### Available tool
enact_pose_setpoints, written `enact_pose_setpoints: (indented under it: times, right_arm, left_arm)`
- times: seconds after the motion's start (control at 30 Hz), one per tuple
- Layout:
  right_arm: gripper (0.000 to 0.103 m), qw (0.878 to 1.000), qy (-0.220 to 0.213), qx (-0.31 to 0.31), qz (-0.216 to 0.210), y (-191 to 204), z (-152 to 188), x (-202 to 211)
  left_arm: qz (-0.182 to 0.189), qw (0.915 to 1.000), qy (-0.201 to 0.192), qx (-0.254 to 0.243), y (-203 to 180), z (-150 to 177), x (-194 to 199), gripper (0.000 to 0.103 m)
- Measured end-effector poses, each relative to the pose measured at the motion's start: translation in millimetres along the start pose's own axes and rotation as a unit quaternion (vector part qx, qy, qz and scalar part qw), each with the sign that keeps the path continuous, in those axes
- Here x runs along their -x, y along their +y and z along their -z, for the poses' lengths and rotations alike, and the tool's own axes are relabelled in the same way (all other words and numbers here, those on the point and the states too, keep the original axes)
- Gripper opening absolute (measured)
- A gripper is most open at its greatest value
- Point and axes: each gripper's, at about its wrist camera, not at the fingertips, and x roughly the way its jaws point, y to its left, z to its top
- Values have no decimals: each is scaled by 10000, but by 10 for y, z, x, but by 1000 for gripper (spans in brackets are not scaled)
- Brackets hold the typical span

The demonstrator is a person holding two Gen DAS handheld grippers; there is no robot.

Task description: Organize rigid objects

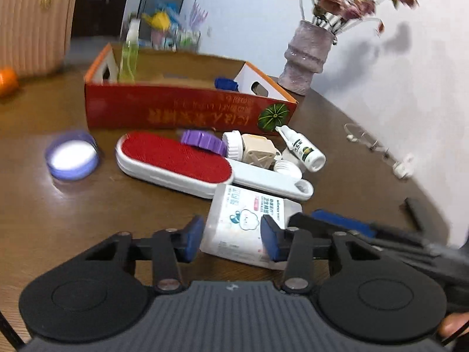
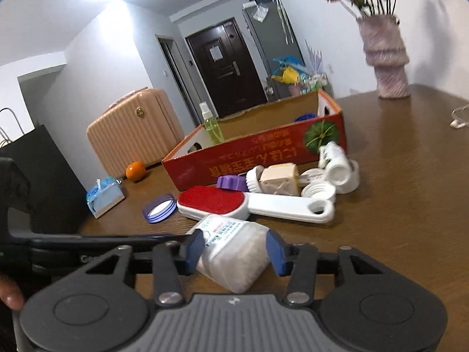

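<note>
Red carton (image 1: 187,111) beyond the jaws holds only a green spray bottle (image 1: 128,58) and a blue cap (image 1: 225,84) | lint brush (image 1: 173,158), bottles, lids lie before it on the counter (image 1: 58,220) | cotton-swab box (image 1: 246,226) sits between both grippers' parted jaws, ungripped | early.

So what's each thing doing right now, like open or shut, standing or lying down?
Left gripper: open, around the cotton swab box.
Right gripper: open, around the same box.
Cotton swab box: lying on the table.
Cardboard box: open on top.
Spray bottle: upright in the cardboard box.
Lint brush: lying flat, red side up.
Small white bottle: lying down.
Vase: upright, holding flowers.
</note>
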Motion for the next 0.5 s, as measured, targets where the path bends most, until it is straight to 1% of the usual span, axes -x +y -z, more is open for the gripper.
enact_pose_setpoints:
  times: [0.07,0.13,0.2,0.3,0.43,0.5]
  right_arm:
    - [38,9996,71,-245,-98,-58,-17,-87]
    - [37,9990,152,-408,-126,-116,-26,-144]
    - [32,9979,276,-575,-93,-179,-17,-193]
    - [28,9978,269,-592,-79,-209,-14,-187]
    - [27,9984,325,-458,-19,-187,0,-109]
    - [25,9984,345,-442,-28,-176,23,-52]
  left_arm:
    - [251,9991,104,327,96,-28,-85,42]
    - [416,9977,152,509,153,-41,-120,41]
    - [480,9969,169,602,156,-41,-135,40]
    - [463,9971,199,568,96,-13,-111,40]
    - [417,9980,221,413,-20,84,-38,39]
    - [417,9979,244,425,-42,138,25,36]
